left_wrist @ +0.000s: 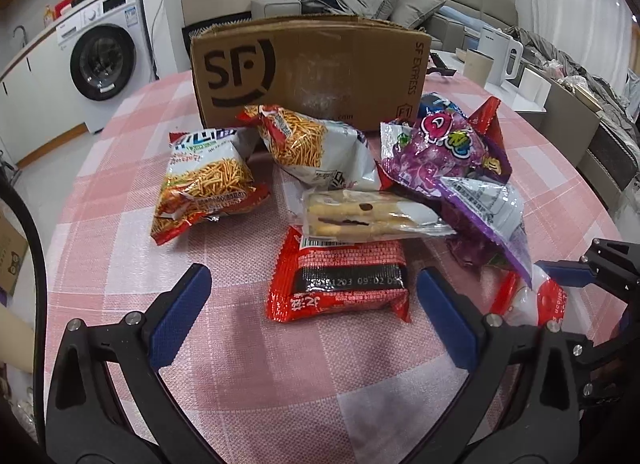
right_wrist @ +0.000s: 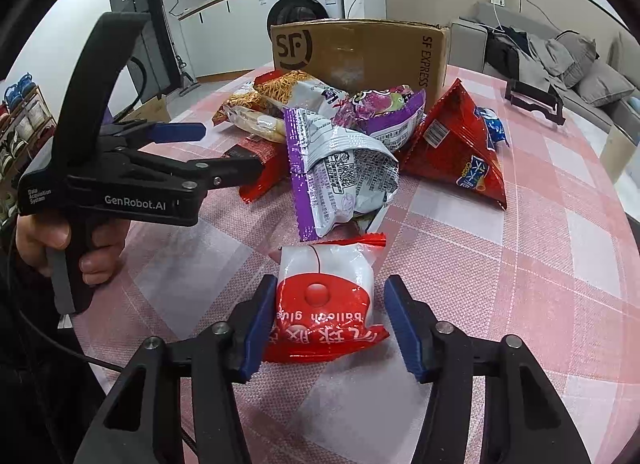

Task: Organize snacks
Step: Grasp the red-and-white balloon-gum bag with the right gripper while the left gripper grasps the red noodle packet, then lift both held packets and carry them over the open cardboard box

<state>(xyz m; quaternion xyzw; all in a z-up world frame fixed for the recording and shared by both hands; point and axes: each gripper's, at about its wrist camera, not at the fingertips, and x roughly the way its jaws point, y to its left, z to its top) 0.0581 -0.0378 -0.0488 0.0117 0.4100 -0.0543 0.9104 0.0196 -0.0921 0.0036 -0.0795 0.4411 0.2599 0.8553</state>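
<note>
A pile of snack bags lies on the pink checked tablecloth (left_wrist: 248, 376) in front of an open SF cardboard box (left_wrist: 312, 64). My left gripper (left_wrist: 313, 272) is open and points down at a flat red packet (left_wrist: 340, 284), whose near end lies between its blue fingertips without touching them. My right gripper (right_wrist: 330, 292) straddles a red and white balloon glue packet (right_wrist: 326, 296). The left pad touches the packet and a narrow gap shows at the right pad. A purple and silver bag (right_wrist: 340, 172) lies just beyond. The left gripper (right_wrist: 232, 148) shows open, held by a hand.
Two noodle snack bags (left_wrist: 204, 184), a biscuit pack (left_wrist: 360, 216) and a purple candy bag (left_wrist: 448, 148) crowd the middle. A red triangular bag (right_wrist: 460, 144) leans right of the pile. A black bracket (right_wrist: 536, 100) lies far right. A white kettle (left_wrist: 500, 52) stands behind.
</note>
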